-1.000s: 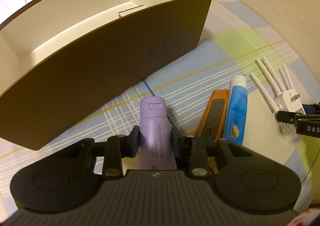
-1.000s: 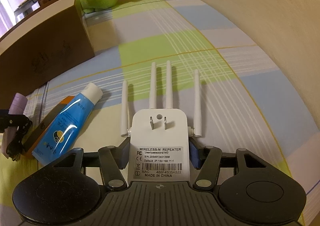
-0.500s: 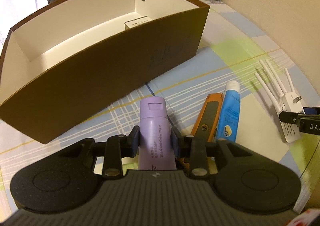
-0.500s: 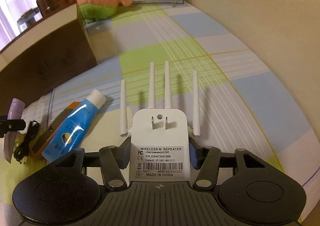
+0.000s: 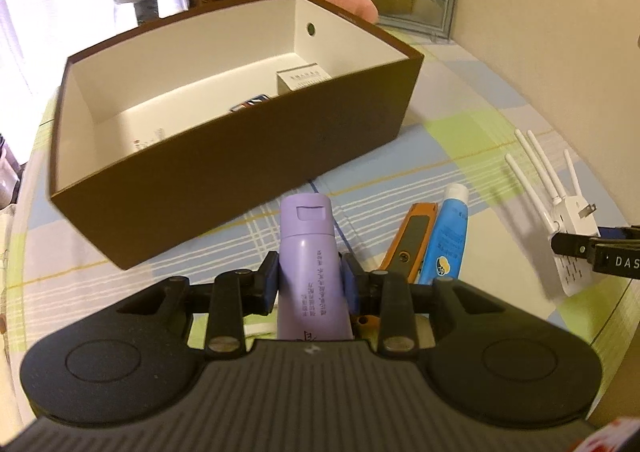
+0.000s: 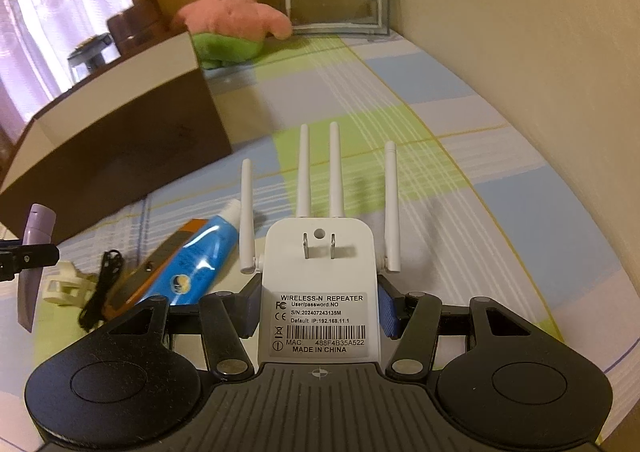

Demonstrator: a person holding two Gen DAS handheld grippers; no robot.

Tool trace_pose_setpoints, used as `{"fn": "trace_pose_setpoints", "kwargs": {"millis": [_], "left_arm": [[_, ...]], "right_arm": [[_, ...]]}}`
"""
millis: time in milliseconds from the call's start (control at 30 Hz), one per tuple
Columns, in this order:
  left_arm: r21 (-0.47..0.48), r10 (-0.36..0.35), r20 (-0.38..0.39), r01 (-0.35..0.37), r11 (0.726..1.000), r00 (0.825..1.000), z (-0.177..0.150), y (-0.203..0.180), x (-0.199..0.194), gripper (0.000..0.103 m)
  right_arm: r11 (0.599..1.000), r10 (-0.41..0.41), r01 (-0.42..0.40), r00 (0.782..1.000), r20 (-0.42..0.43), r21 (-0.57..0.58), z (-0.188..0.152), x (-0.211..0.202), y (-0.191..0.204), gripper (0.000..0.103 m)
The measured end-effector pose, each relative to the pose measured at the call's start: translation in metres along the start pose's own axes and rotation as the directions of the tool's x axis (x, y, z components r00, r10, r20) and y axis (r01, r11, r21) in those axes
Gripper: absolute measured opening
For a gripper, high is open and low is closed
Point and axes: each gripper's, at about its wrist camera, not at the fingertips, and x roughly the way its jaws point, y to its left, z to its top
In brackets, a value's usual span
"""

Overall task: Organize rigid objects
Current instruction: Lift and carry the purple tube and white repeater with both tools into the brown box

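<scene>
Lilac plastic first: we've got the tube point(image 5: 310, 272) pinched across its body between the pads of our left gripper point(image 5: 310, 284), cap pointing ahead toward the brown box point(image 5: 240, 180), and it hangs clear of the checked cloth point(image 5: 460, 140). In our other hand, the white repeater point(image 6: 319, 292) sits clamped by its flanks in our right gripper point(image 6: 319, 306), label up, plug prongs showing, four antennas point(image 6: 318, 168) fanned out in front. Both loads are off the table, and neither is over the box yet. Now the risks, as we read them. The tube is soft, so a squeeze on it could let it slide or swivel nose-down on the way over, and its cap could clip the near wall of the box, which looks light enough to shove. The repeater is slick and held low on its body; those antennas lead the way, so they would catch the rim first and could lever it out of the pads. Inside the box a small white carton point(image 5: 302, 78) and a dark flat item point(image 5: 252, 104) already lie near the front wall, so a drop there could land crooked. Left behind on the cloth are the blue tube point(image 6: 192, 264), the orange cutter point(image 5: 408, 236) and a black cable point(image 6: 102, 284), close enough for a low swing to drag them.
</scene>
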Motion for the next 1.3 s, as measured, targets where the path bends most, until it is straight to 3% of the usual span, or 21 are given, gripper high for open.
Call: {"fn": "trace_pose_setpoints", "kwargs": {"millis": [367, 733, 1300], "left_arm": [[-0.083, 0.065, 0.055, -0.06, 0.995, 0.996, -0.01, 0.026, -0.042, 0.028], [-0.15, 0.123, 0.086, -0.109, 0.983, 0.989, -0.012, 0.043, -0.063, 0.028], [-0.154, 0.145, 0.142, -0.123, 0.98, 0.979, 0.025, 0.049, -0.072, 0.028]], "right_arm": [[0.992, 0.108, -0.106, 0.994, 0.028, -0.065, 0.014, -0.016, 0.031, 0.053], [0.96, 0.232, -0.223, 0.972, 0.035, -0.169, 0.028, -0.019, 0.07, 0.053], [0.891, 0.38, -0.353, 0.924, 0.045, -0.285, 0.065, -0.008, 0.124, 0.053]]}}
